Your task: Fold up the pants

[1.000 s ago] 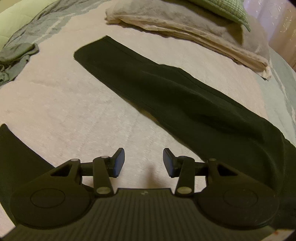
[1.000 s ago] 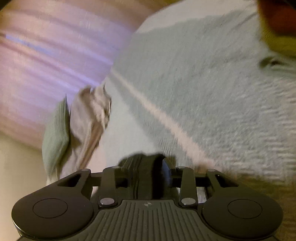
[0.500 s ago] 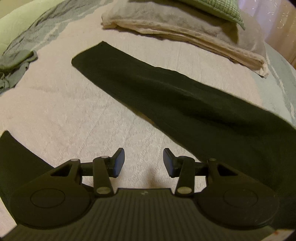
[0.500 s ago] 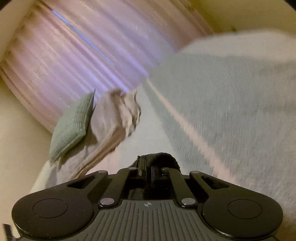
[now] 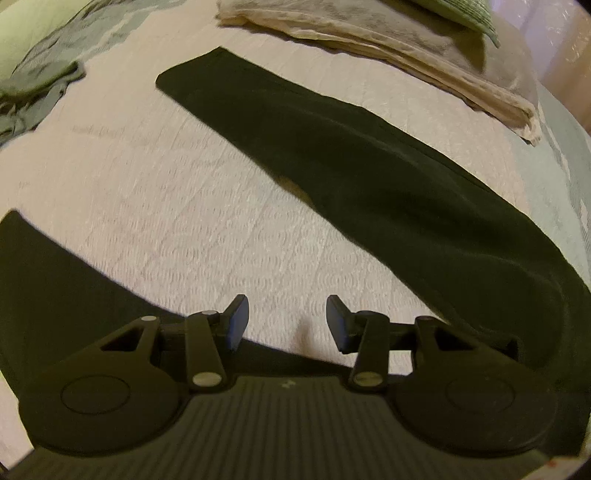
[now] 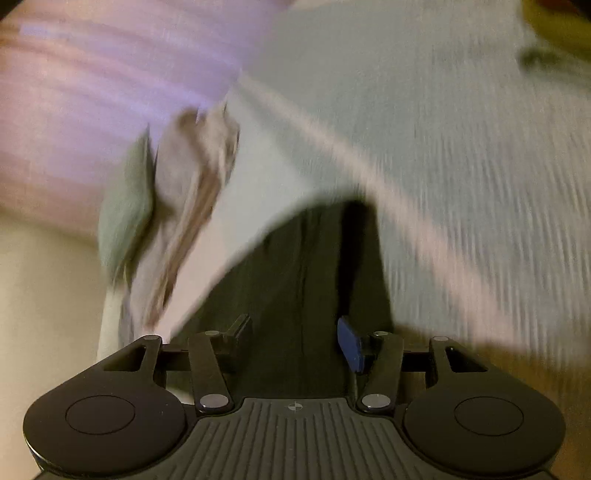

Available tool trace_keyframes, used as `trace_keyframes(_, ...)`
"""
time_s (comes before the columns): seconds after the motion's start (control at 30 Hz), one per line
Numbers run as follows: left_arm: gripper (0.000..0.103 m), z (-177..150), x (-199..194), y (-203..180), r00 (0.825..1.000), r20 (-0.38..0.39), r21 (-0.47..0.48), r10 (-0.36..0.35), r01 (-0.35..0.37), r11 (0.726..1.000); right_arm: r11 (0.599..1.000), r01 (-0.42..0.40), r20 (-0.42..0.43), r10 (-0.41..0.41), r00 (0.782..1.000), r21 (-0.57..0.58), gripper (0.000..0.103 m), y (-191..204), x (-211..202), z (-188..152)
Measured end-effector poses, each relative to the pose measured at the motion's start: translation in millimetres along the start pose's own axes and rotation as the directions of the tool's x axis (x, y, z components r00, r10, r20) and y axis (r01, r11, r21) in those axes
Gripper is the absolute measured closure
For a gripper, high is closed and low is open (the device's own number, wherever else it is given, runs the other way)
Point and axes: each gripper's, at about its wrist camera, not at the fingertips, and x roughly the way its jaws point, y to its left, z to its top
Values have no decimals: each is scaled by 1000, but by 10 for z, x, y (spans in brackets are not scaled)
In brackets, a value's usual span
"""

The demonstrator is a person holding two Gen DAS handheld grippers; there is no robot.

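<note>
Left wrist view, left to right:

- Crumpled grey-green garment [image 5: 35, 96], far left edge, on the bed.
- Pale quilted bedspread [image 5: 147, 192], textured, covering the bed under everything else.
- Dark, near-black pants [image 5: 369, 173]: one leg lies flat, running diagonally from its hem at upper left down to the lower right; the other leg shows as a dark band at lower left, passing under the gripper body.
- Left gripper [image 5: 287, 320], black with blue pads: jaws apart and empty, hovering over bare bedspread in the gap between the two legs, pads clear of the fabric.
- Folded beige-grey blanket stack [image 5: 388, 33], top right, beyond the upper leg and apart from it.
- Green woven cushion [image 5: 469, 14] resting on that stack.

Right wrist view (heavily blurred), left to right:

- Pink curtain [image 6: 92, 92], upper left.
- Green cushion and beige stack, seen edge-on at left.
- Right gripper [image 6: 295, 339]: jaws opening, pads parted; the pants' dark fabric [image 6: 303, 266] lies between and ahead of them, released rather than pinched.
- Pale blue-grey ribbed cover [image 6: 461, 147], right, with a light stripe.
</note>
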Motion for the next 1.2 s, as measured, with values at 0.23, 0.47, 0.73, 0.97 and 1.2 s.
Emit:
trace_keyframes(0.23, 62, -108, -76, 24, 1000, -12, 6, 11, -11, 1000, 999, -37, -24, 37, 999, 13, 58, -96, 331, -207)
trace_keyframes(0.47, 62, -240, -187, 150, 999, -12, 20, 30, -30, 999, 971, 175, -2, -178, 984, -161, 103, 271, 76, -196)
trace_keyframes(0.73, 62, -440, -277, 477, 998, -24, -9, 52, -52, 999, 887, 455, 25, -454, 891, -83, 103, 148, -29, -368)
trace_keyframes(0.97, 56, -482, -450, 919, 998, -11, -40, 63, -63, 997, 921, 345, 93, -365, 926, 180, 44, 186, -614, -1018)
trace_keyframes(1.2, 56, -499, -490, 1471, 999, -12, -44, 45, -46, 998, 892, 215, 177, -304, 936, 399, 48, -1, -574, -1703)
